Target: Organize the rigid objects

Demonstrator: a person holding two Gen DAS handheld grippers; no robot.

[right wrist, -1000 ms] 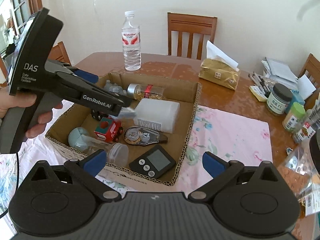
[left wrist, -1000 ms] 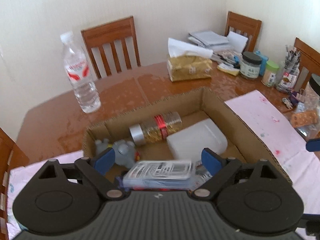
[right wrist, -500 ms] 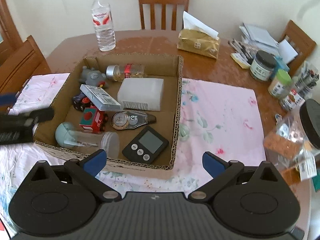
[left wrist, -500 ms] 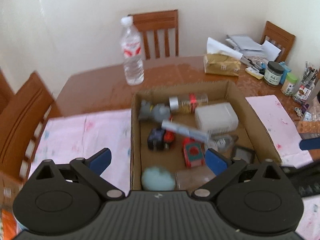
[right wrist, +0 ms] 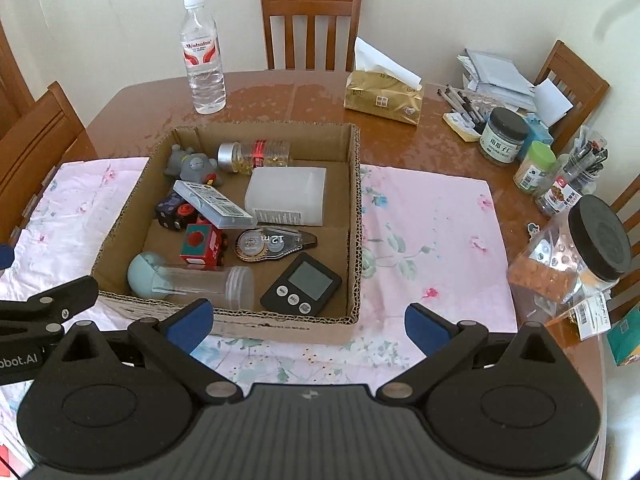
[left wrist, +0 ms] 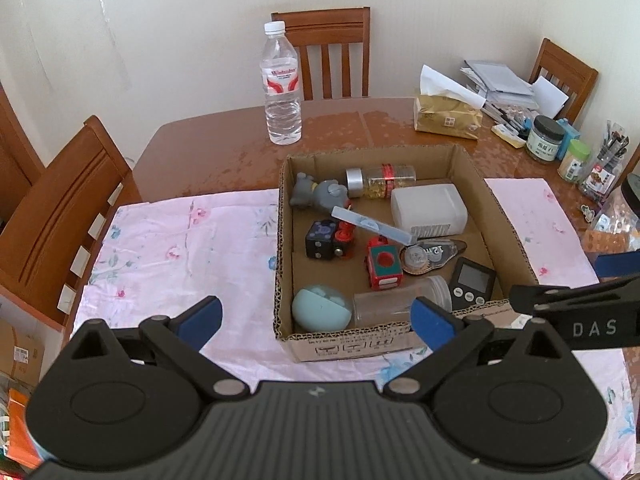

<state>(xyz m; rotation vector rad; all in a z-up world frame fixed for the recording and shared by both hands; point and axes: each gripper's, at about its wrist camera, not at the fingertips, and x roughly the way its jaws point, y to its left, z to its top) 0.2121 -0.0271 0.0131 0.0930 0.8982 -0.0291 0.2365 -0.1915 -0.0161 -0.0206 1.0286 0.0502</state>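
Both grippers are hanging back near the front edge, empty: left gripper [left wrist: 316, 316] w/ jaws spread wide after just opening, nothing btwn them; right gripper [right wrist: 306, 320] also wide, nothing held. Just beyond, the cardboard box [right wrist: 356, 216] is sitting on the pink cloth [right wrist: 432, 216], already holding the lot: clear jar [right wrist: 204, 282], timer [right wrist: 302, 284], tape dispenser [right wrist: 274, 242], red toy [right wrist: 200, 242], flat case [right wrist: 214, 202] lying tilted across other bits, white container [right wrist: 286, 196], grey figure [right wrist: 192, 164], pill bottle [right wrist: 254, 154]. Cloth round the box is looking bare, so sorting's prob nearly done. Farther back, water bottle [right wrist: 202, 66] and tissue pack [right wrist: 384, 96] are standing outside; can't tell if they count
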